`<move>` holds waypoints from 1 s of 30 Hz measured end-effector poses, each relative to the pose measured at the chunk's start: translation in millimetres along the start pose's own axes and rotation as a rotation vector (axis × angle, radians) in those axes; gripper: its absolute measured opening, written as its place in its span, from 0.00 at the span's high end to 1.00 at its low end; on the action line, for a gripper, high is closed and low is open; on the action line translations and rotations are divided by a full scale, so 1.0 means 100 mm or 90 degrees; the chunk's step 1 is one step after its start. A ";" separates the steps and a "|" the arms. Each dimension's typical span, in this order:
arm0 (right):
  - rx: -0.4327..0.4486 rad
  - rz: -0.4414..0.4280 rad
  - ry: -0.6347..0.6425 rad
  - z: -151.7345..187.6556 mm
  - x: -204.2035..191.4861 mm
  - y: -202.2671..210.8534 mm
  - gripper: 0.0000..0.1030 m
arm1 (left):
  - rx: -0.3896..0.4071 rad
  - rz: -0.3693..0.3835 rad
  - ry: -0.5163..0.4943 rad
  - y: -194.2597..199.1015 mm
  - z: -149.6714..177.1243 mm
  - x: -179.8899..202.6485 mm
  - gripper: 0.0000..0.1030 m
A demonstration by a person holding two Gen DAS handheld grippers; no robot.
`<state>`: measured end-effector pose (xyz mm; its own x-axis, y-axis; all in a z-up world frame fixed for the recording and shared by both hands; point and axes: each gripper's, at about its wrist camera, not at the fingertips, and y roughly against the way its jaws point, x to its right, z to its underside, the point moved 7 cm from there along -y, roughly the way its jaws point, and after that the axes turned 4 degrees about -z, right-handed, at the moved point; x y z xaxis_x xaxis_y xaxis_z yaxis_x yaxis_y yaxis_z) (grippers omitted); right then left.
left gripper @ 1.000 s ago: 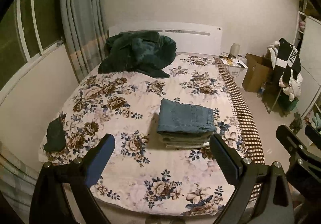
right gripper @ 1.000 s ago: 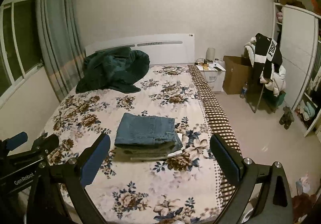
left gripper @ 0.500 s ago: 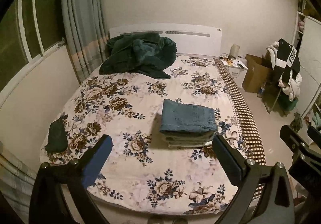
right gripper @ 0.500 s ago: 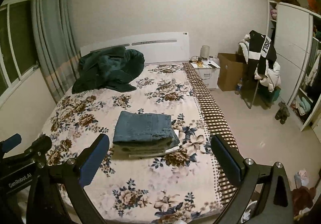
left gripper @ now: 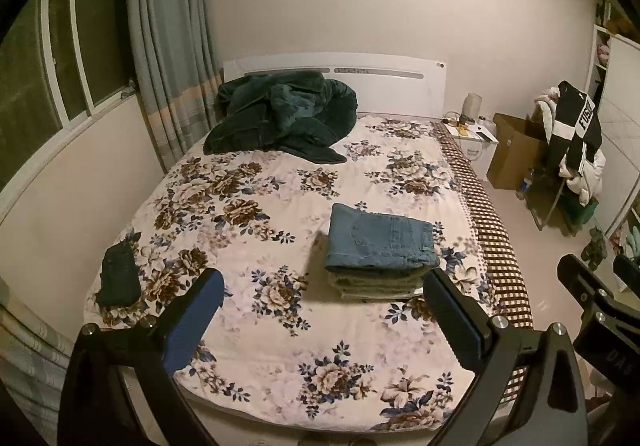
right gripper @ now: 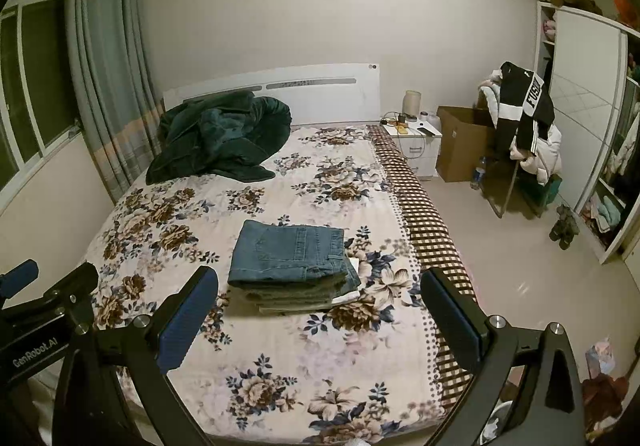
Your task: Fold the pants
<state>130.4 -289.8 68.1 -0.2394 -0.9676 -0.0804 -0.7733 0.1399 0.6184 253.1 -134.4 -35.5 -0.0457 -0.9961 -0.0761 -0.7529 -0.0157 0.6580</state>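
From the left wrist view, the left gripper (left gripper: 320,310) hangs above the foot of the bed (left gripper: 280,378), its jaws spread wide with nothing between them. The folded blue jeans (left gripper: 380,242) lie on top of a stack of folded clothes (left gripper: 376,284) on the floral bedspread, toward the bed's right side, well apart from the fingers. A dark green blanket (left gripper: 284,114) is heaped by the headboard, and a small dark folded cloth (left gripper: 118,278) sits near the bed's left edge. Beyond the bed, an open cardboard box (left gripper: 516,152) stands on the floor beside the nightstand (left gripper: 476,144); what it holds cannot be made out. The right gripper (left gripper: 600,298) shows at the right edge.

From the right wrist view, the right gripper (right gripper: 318,310) is likewise wide open and holds nothing. The jeans (right gripper: 292,252) rest on the stack (right gripper: 296,296) near the middle of the bed (right gripper: 340,366). The cardboard box (right gripper: 464,144) stands open, its inside in shadow. A wardrobe (right gripper: 580,106) at the right has open shelves with clothes piled in them. The left gripper (right gripper: 24,286) juts in at the left edge.
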 end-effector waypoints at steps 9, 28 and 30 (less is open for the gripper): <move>-0.006 -0.008 0.010 0.04 -0.04 -0.04 0.00 | -0.002 0.001 0.002 0.00 -0.01 -0.01 0.01; -0.018 -0.023 0.018 0.09 -0.09 -0.15 0.00 | -0.003 -0.018 0.014 0.05 0.05 -0.08 0.01; -0.019 -0.023 0.021 0.10 -0.09 -0.17 0.00 | -0.006 -0.018 0.015 0.04 0.06 -0.07 0.01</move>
<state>139.6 -281.8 51.1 -0.1922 -0.9782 -0.0780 -0.7626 0.0989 0.6393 246.3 -127.2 -36.3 -0.0091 -0.9970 -0.0762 -0.7475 -0.0438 0.6629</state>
